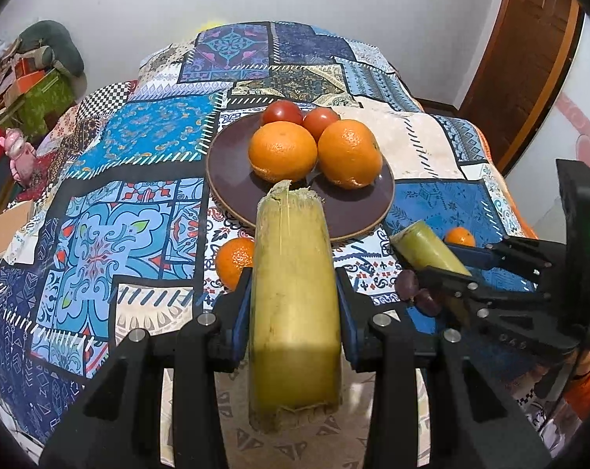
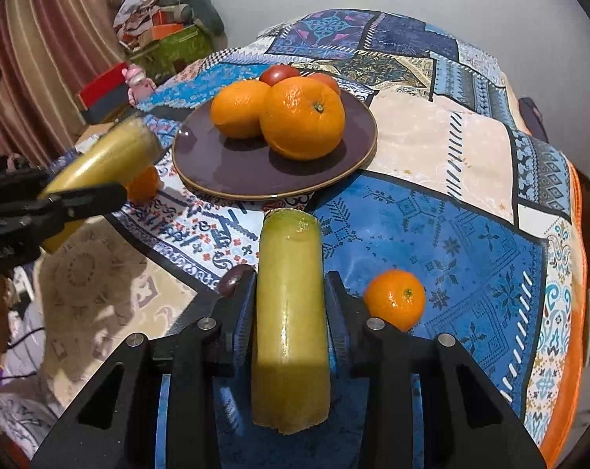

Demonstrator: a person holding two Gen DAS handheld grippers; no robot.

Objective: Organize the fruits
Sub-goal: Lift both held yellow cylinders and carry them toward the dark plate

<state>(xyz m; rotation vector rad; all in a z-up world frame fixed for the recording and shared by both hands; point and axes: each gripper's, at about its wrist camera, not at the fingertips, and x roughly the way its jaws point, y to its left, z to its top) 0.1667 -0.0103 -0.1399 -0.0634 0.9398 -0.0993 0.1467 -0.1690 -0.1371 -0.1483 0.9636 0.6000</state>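
Observation:
My left gripper [image 1: 295, 277] is shut on a thick yellow-green cane piece [image 1: 295, 312] that sticks out toward a dark brown plate [image 1: 232, 179]. Two oranges [image 1: 283, 151] and two tomatoes [image 1: 282, 112] lie on the plate. My right gripper [image 2: 290, 273] is shut on a second, smoother cane piece [image 2: 291, 312], just short of the plate's [image 2: 217, 172] near rim. Each gripper shows in the other's view: the right gripper [image 1: 439, 260] at the right edge, the left gripper [image 2: 76, 183] at the left edge.
Two small mandarins lie on the patchwork cloth, one [image 1: 234, 262] left of the plate's front, one [image 2: 394, 299] beside my right gripper. Dark grapes [image 1: 416, 293] sit between the grippers. Boxes and a pink toy [image 2: 138, 78] stand beyond the table's left edge.

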